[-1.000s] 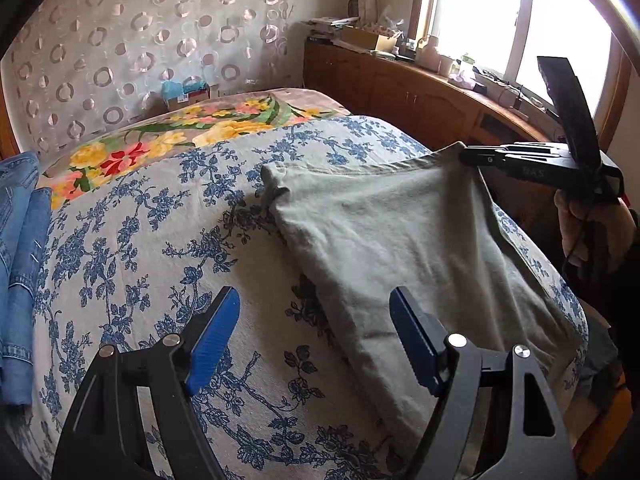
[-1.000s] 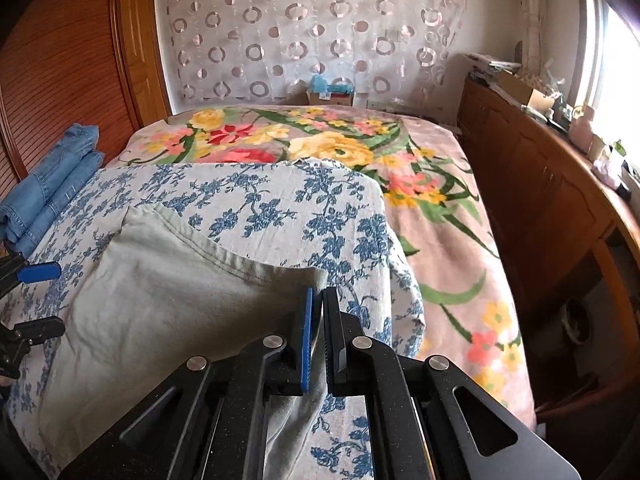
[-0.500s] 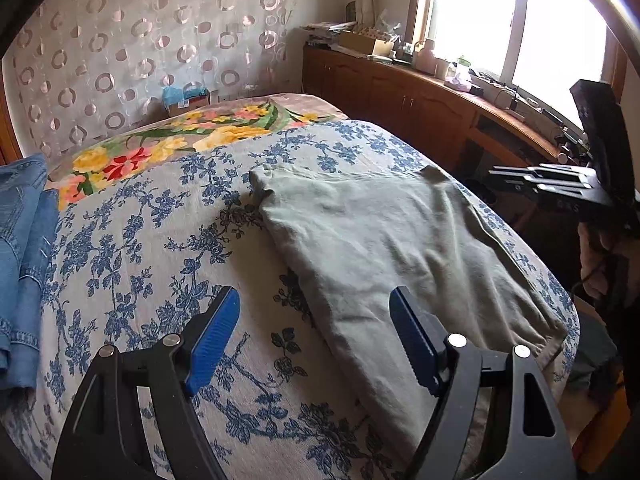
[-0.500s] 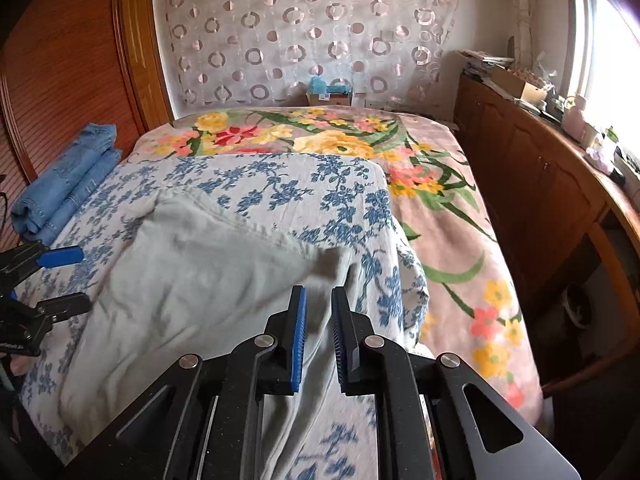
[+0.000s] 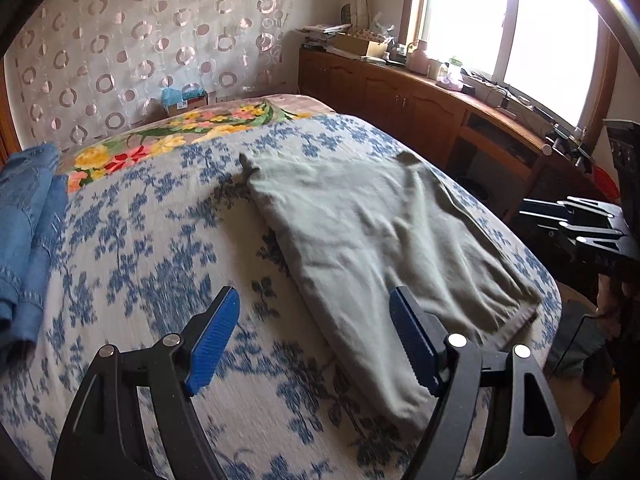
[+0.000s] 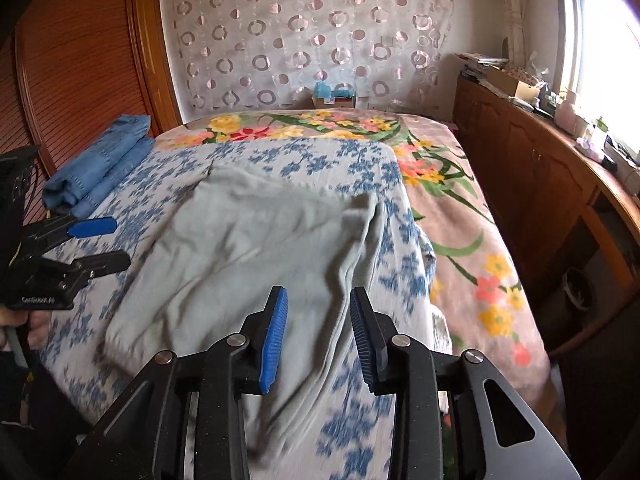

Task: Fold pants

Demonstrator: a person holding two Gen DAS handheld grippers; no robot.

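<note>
Pants (image 5: 372, 236), grey-green, lying folded and wrinkled on the blue-flowered bedspread (image 5: 132, 264), stretched from mid-bed toward its near corner, one edge close to the side facing the wooden cabinets (image 5: 400, 100). Left gripper (image 5: 316, 336) hovering above the spread with blue pads wide apart, holding nothing, right-hand pad over the near edge of the pants, left-hand pad over bare bedspread. Right gripper (image 6: 318, 332) also apart, a narrower gap between pads, poised over a raised crease of the cloth and clamping none of it. Folded blue jeans (image 6: 100, 168) stacked at the far left of the bed, well apart from the pants. Floral yellow-and-red quilt (image 6: 452, 216) showing beyond and beside the blue spread. Ring-patterned curtain (image 6: 312, 36) behind the bed.
</note>
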